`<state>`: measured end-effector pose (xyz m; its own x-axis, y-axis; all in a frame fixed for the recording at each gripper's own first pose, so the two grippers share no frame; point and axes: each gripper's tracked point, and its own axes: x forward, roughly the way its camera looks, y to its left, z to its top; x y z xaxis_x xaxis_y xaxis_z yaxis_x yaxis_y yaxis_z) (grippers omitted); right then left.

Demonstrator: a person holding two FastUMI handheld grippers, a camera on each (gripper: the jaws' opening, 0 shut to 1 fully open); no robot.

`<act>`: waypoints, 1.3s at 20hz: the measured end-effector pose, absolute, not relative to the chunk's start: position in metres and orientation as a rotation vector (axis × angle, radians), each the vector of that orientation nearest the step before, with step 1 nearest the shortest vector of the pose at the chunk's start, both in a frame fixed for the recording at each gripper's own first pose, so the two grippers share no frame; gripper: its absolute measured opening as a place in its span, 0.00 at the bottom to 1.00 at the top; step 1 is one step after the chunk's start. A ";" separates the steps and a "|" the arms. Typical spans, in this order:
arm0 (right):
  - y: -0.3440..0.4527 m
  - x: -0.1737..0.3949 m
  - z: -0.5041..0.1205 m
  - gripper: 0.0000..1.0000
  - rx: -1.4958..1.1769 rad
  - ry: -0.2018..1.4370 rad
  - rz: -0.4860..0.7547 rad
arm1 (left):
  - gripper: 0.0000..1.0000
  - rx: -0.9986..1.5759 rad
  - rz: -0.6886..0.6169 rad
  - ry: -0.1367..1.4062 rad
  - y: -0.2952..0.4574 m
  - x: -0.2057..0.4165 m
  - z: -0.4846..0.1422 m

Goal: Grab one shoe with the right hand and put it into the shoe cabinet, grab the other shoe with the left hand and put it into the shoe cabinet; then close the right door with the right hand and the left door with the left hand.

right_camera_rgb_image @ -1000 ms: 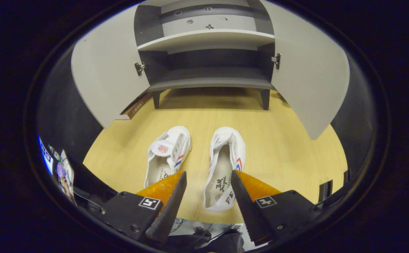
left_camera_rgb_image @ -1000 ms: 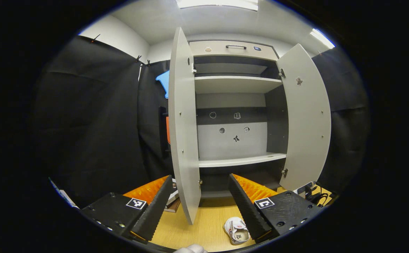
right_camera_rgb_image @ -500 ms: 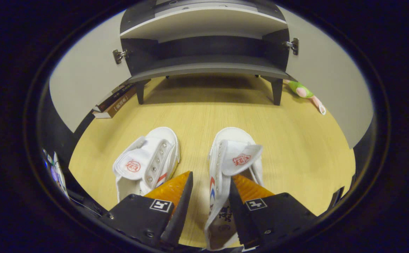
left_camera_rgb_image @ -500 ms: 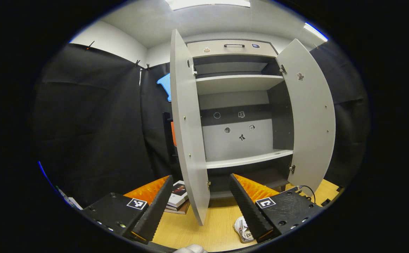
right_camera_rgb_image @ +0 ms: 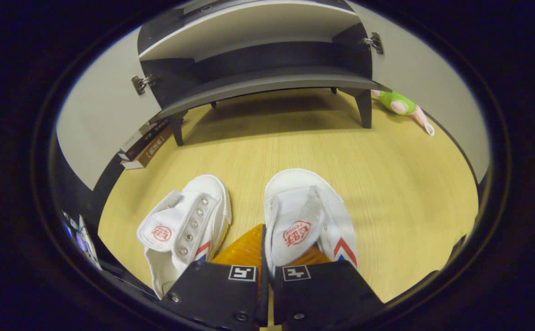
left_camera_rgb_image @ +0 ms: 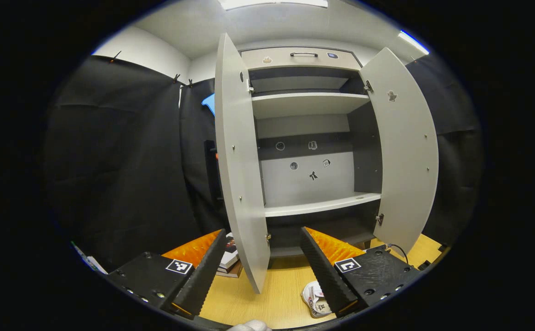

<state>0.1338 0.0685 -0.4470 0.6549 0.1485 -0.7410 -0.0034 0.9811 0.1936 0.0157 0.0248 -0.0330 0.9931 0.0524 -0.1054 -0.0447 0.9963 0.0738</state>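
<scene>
Right shoe (right_camera_rgb_image: 306, 216) sits on the floor (right_camera_rgb_image: 387, 184) beside its mate (right_camera_rgb_image: 184, 225); my right gripper (right_camera_rgb_image: 267, 248) is low, pinching its side wall. My left gripper (left_camera_rgb_image: 263, 250) hangs spread, facing the open cabinet (left_camera_rgb_image: 313, 151).

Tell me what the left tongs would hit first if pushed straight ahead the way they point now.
Probably the left door of the shoe cabinet. It stands open, edge-on, right between the fingers of the open left tongs. Depth is unclear; slightly to the right, they would pass into the cabinet's lower shelf space.
</scene>
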 end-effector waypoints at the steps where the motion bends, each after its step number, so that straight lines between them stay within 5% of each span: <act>1: 0.066 0.133 -0.443 0.08 0.179 0.860 0.090 | 0.96 0.070 0.042 0.104 0.022 0.017 -0.032; 14: 0.067 0.132 -0.265 0.07 0.074 0.636 0.124 | 1.00 0.052 -0.043 0.065 0.009 0.008 -0.034; 26: 0.077 0.226 -0.039 0.05 0.006 0.302 0.115 | 0.96 0.002 -0.045 0.094 0.011 0.001 -0.050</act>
